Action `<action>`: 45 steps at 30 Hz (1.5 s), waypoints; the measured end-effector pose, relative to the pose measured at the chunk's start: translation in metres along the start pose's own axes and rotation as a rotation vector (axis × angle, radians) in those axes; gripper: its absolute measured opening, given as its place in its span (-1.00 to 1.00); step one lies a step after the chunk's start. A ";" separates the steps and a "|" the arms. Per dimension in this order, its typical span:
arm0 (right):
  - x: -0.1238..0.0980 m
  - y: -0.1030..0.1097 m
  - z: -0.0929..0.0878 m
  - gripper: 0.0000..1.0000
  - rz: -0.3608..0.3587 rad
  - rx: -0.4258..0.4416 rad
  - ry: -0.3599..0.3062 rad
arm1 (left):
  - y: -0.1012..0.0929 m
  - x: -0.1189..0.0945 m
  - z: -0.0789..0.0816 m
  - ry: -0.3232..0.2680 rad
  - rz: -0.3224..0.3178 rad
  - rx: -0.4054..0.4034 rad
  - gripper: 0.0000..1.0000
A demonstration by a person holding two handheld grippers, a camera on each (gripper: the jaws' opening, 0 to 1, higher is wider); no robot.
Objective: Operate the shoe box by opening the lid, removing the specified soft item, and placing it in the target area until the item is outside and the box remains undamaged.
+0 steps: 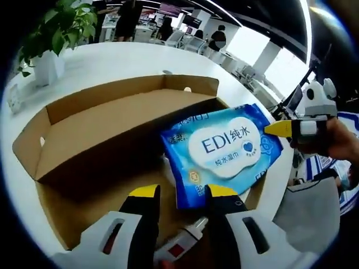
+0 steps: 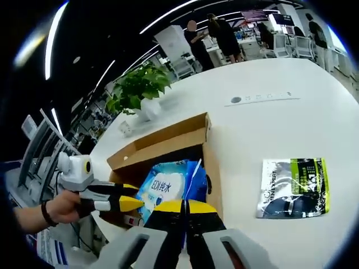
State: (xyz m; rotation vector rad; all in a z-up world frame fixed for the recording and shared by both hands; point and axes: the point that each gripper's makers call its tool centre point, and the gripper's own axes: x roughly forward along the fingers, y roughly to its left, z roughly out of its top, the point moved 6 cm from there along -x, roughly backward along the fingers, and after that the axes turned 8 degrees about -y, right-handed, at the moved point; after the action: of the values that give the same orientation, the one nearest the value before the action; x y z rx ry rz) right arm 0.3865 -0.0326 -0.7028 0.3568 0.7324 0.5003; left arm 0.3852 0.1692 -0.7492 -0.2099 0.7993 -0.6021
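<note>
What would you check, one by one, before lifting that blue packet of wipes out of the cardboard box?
1. Box lid open: ok, flap folded back.
2. Right gripper shut on the wipes pack: ok, jaws pinch its edge.
3. Left gripper clear of the pack: ok, jaws open at its near edge.
4. Pack free of the box walls: cannot tell, one corner overhangs the rim.
5. Landing spot on the white table: ok, bare beside the silver and green pouch.
6. Box undamaged: ok.

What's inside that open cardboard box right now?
A blue wet-wipes pack sits partly in the cardboard box, the right gripper pinching its edge. Beside it the brown box floor shows bare. Whatever lies under the pack is covered, apart from a hint of something white.
</note>
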 end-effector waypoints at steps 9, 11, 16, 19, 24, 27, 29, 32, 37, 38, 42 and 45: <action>0.000 0.001 0.000 -1.00 0.006 0.006 -0.001 | -0.006 0.008 0.003 -0.007 -0.009 -0.032 -0.74; 0.000 0.000 -0.001 -1.00 0.005 0.005 -0.001 | -0.005 0.007 0.004 -0.013 0.005 -0.039 -0.82; -0.001 0.001 -0.001 -1.00 0.007 0.005 -0.002 | -0.007 0.007 0.008 -0.011 0.032 -0.002 -0.95; -0.001 0.001 0.000 -1.00 0.008 0.002 -0.001 | -0.008 0.006 0.010 -0.011 0.042 0.017 -1.00; -0.001 0.001 0.000 -1.00 0.012 0.002 0.001 | -0.007 0.004 0.011 -0.013 0.048 0.015 -1.00; -0.001 0.001 0.000 -1.00 0.013 0.006 0.001 | -0.007 0.003 0.012 -0.015 0.056 0.014 -1.00; -0.001 0.001 0.001 -1.00 0.015 0.006 0.001 | -0.008 0.001 0.014 -0.020 0.063 0.016 -1.00; -0.002 0.002 0.001 -1.00 0.020 0.010 0.000 | -0.010 -0.005 0.019 -0.026 0.067 0.044 -1.00; -0.006 0.004 0.004 -1.00 0.034 0.018 -0.014 | -0.013 -0.012 0.026 -0.041 0.071 0.059 -1.00; -0.007 0.004 0.006 -1.00 0.037 0.019 -0.019 | -0.014 -0.013 0.027 -0.046 0.073 0.061 -1.00; -0.011 0.005 0.011 -1.00 0.043 0.017 -0.037 | -0.017 -0.015 0.033 -0.059 0.074 0.065 -1.00; -0.016 0.002 0.016 -1.00 0.044 0.018 -0.052 | -0.022 -0.017 0.039 -0.076 0.068 0.067 -1.00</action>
State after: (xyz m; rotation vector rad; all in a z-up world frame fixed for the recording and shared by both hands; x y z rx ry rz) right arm 0.3874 -0.0414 -0.6818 0.4025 0.6801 0.5247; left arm 0.3951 0.1587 -0.7032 -0.1425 0.7090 -0.5530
